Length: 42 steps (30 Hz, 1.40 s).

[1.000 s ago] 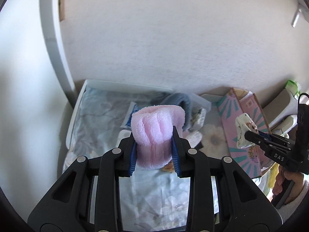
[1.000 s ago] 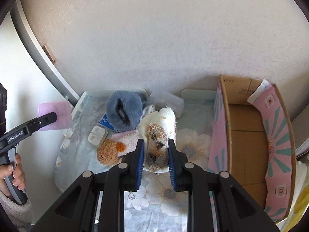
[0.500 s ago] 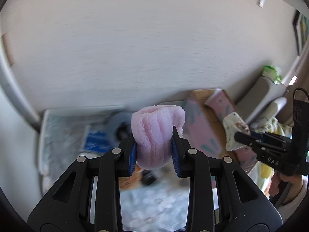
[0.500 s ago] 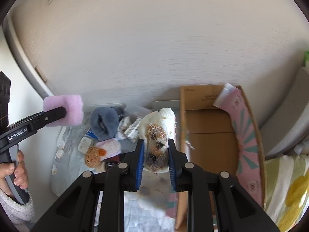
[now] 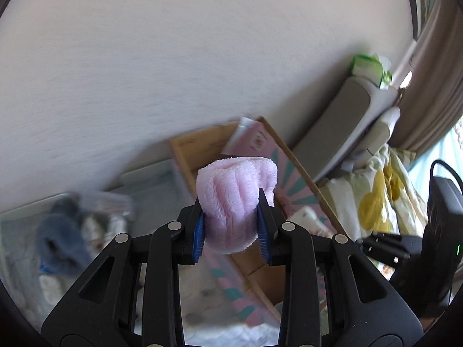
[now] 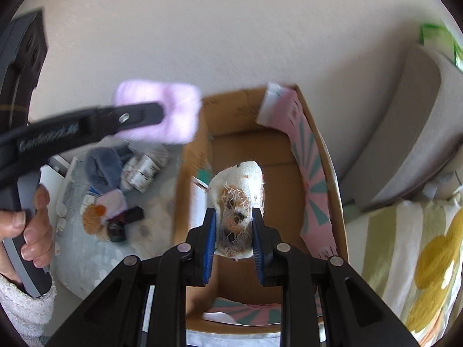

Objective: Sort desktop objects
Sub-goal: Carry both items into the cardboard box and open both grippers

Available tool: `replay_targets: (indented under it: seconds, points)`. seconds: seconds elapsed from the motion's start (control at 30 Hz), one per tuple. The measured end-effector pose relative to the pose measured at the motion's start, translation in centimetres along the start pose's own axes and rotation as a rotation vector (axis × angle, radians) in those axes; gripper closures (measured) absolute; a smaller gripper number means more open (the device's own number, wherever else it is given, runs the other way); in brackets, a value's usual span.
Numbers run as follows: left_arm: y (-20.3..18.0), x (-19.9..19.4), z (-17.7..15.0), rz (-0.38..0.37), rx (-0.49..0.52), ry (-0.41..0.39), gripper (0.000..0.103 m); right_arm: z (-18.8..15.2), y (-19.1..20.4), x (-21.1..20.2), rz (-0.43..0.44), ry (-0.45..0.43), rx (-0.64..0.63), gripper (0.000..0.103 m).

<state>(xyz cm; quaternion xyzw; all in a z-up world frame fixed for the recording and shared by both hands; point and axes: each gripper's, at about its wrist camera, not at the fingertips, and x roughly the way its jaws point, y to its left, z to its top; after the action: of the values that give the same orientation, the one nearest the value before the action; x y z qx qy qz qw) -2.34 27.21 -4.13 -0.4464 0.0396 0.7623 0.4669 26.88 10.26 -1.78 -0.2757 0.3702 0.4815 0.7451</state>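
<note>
Your left tool (image 5: 231, 225) is clamped, raised, with your left hand (image 6: 27, 231) wrapped round its handle. Your right tool (image 6: 233, 240) is clamped too, pointing downward.

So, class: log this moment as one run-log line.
left hand-held gripper: holds pink plush | right hand-held gripper: holds cream plush above cardboard box

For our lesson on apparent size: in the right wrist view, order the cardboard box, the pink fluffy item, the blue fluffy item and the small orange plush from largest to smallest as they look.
1. Cardboard box
2. Pink fluffy item, though nearness to the camera and blur may enlarge it
3. Blue fluffy item
4. Small orange plush
</note>
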Motion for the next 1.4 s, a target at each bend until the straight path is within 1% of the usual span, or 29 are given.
replay_targets:
  seconds: [0.13, 0.2, 0.3, 0.43, 0.53, 0.57, 0.6, 0.63, 0.67, 0.7, 0.73, 0.77, 0.8, 0.87, 1.03, 1.17, 1.23, 1.33, 1.4]
  points:
    - [-2.1, 4.3, 0.2, 0.002, 0.034, 0.053, 0.076, -1.0, -1.0, 1.3, -0.007, 0.038, 0.029, 0.082]
    - [-2.4, 5.4, 0.1, -0.005, 0.039, 0.073, 0.076, -1.4, -1.4, 1.7, -0.012, 0.054, 0.029, 0.082]
    - [-3.2, 7.1, 0.0, 0.009, 0.046, 0.096, 0.076, -1.7, -1.9, 2.1, -0.011, 0.073, 0.040, 0.082]
    - [-3.7, 8.0, 0.0, 0.020, 0.054, 0.113, 0.076, -1.6, -2.7, 2.4, -0.001, 0.082, 0.057, 0.082]
    - [-3.5, 7.7, -0.1, 0.033, 0.061, 0.114, 0.076, -1.5, -2.9, 2.5, 0.001, 0.083, 0.053, 0.081]
    - [-3.6, 7.7, 0.0, 0.029, 0.061, 0.112, 0.075, -1.5, -2.8, 2.6, -0.007, 0.087, 0.058, 0.080]
    - [-3.7, 7.6, 0.1, 0.011, 0.062, 0.101, 0.073, -1.4, -2.9, 2.7, -0.023, 0.090, 0.063, 0.078]
    - [-4.0, 7.6, 0.2, -0.004, 0.064, 0.102, 0.061, -1.4, -2.9, 2.7, -0.032, 0.089, 0.063, 0.075]
    - [-4.3, 7.6, 0.4, -0.014, 0.064, 0.112, 0.050, -1.4, -2.9, 2.7, -0.037, 0.083, 0.062, 0.067]
    - [-4.5, 7.5, 0.6, 0.000, 0.062, 0.114, 0.016, -1.5, -2.9, 2.6, -0.050, 0.081, 0.061, 0.053]
    - [-4.6, 7.2, 0.7, 0.026, 0.061, 0.102, 0.001, -1.6, -2.9, 2.6, -0.067, 0.083, 0.054, 0.046]
    - [-4.8, 6.7, 0.8, 0.045, 0.064, 0.071, 0.000, -1.6, -2.9, 2.5, -0.075, 0.085, 0.045, 0.037]
    - [-4.9, 6.3, 1.0, 0.048, 0.066, 0.052, 0.000, -1.8, -2.9, 2.2, -0.073, 0.079, 0.043, 0.035]
    - [-5.0, 6.0, 1.4, 0.046, 0.065, 0.056, 0.000, -1.8, -3.1, 1.8, -0.061, 0.073, 0.052, 0.035]
    - [-4.7, 4.7, 1.4, 0.088, 0.056, 0.059, 0.000, -2.0, -3.5, 1.2, -0.066, 0.072, 0.071, 0.035]
    - [-3.9, 2.9, 0.7, 0.082, 0.035, 0.059, 0.000, -2.2, -3.8, -0.3, -0.038, 0.009, 0.143, 0.035]
    - [-3.6, 1.9, 0.3, 0.085, 0.022, 0.056, 0.000, -2.1, -3.7, -0.9, -0.048, -0.003, 0.149, 0.034]
    - [-3.1, 0.3, -0.2, 0.093, 0.003, 0.043, 0.000, -2.3, -3.4, -1.0, -0.078, 0.024, 0.135, 0.035]
    - [-2.7, -0.6, -0.4, 0.095, -0.006, 0.030, 0.000, -2.6, -3.3, -1.2, -0.054, 0.025, 0.141, 0.035]
